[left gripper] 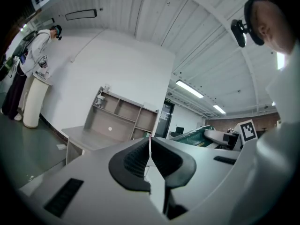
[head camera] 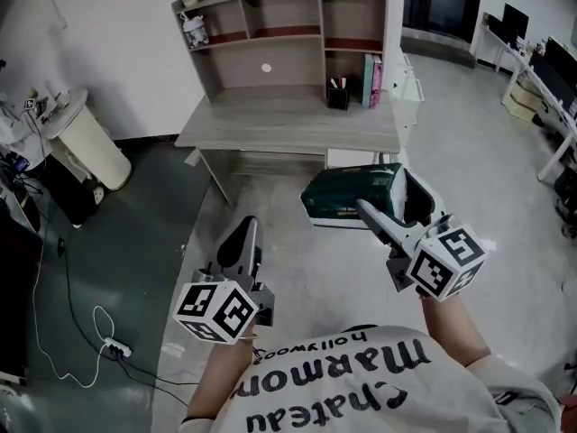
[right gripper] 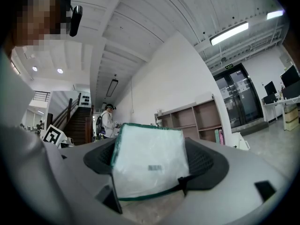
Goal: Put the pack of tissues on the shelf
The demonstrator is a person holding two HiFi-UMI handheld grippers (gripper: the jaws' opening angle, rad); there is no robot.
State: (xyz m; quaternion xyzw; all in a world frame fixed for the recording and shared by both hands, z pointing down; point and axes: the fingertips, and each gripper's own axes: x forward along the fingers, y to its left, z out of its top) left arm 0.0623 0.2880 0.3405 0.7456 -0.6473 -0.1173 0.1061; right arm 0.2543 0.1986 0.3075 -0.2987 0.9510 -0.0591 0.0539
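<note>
A green pack of tissues [head camera: 343,197] hangs in the air in front of the desk, with my right gripper [head camera: 386,195] shut on its right end. In the right gripper view the pack's pale end [right gripper: 147,165] fills the space between the jaws. The wooden shelf [head camera: 284,34] stands on the grey desk [head camera: 288,120], straight ahead and some way beyond the pack. My left gripper [head camera: 245,231] is lower and to the left, shut on nothing. Its jaws meet in the left gripper view [left gripper: 150,149], where the pack [left gripper: 201,135] shows at the right.
On the desk under the shelf stand a black pen holder [head camera: 338,93] and upright books [head camera: 371,79]. A small object [head camera: 194,30] occupies the upper left compartment. A white bin [head camera: 86,138] and floor cables [head camera: 81,332] lie left. A person [left gripper: 35,55] stands by the bin.
</note>
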